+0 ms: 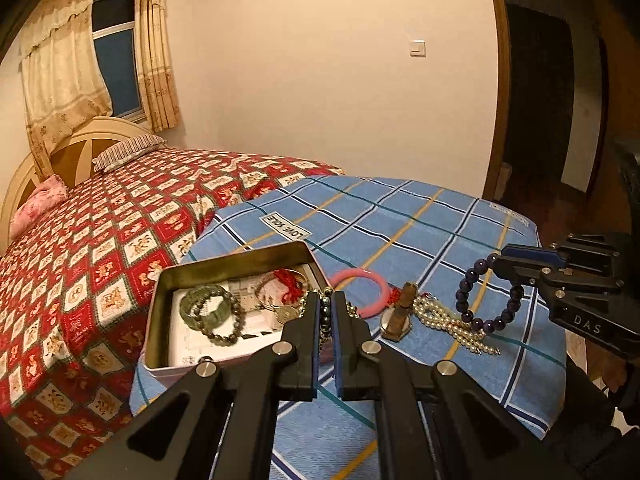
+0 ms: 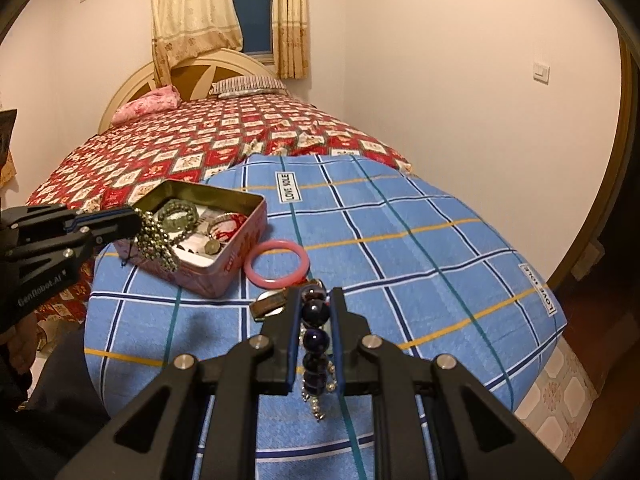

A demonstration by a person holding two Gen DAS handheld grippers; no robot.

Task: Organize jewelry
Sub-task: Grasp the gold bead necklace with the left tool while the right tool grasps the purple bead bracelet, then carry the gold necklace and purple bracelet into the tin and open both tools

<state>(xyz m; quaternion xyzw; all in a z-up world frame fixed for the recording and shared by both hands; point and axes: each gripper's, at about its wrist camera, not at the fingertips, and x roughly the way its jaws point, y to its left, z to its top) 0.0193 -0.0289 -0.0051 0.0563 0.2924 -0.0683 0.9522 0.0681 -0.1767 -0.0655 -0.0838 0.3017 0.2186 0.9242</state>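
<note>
An open pink tin (image 1: pixel 160 292) (image 2: pixel 240 208) sits on a blue plaid cloth and holds a green bangle (image 1: pixel 188 308), a bead bracelet (image 1: pixel 230 326), red-tasselled pieces and a coin. My left gripper (image 1: pixel 327 300) (image 2: pixel 138 220) is shut on a metallic bead chain (image 2: pixel 154 240) that hangs at the tin's near edge. My right gripper (image 2: pixel 317 296) (image 1: pixel 496 262) is shut on a dark purple bead bracelet (image 1: pixel 490 296) (image 2: pixel 316 312), held above the cloth. A pink bangle (image 1: pixel 362 294) (image 2: pixel 276 266), a watch (image 1: pixel 398 316) (image 2: pixel 270 304) and a pearl strand (image 1: pixel 452 326) lie on the cloth.
The blue plaid cloth (image 1: pixel 400 220) (image 2: pixel 420 240) covers the foot of a bed with a red patterned quilt (image 1: pixel 80 240) (image 2: pixel 200 140). A wall runs on the right, with a doorway (image 1: pixel 552 100) beyond. Pillows lie at the headboard (image 2: pixel 200 68).
</note>
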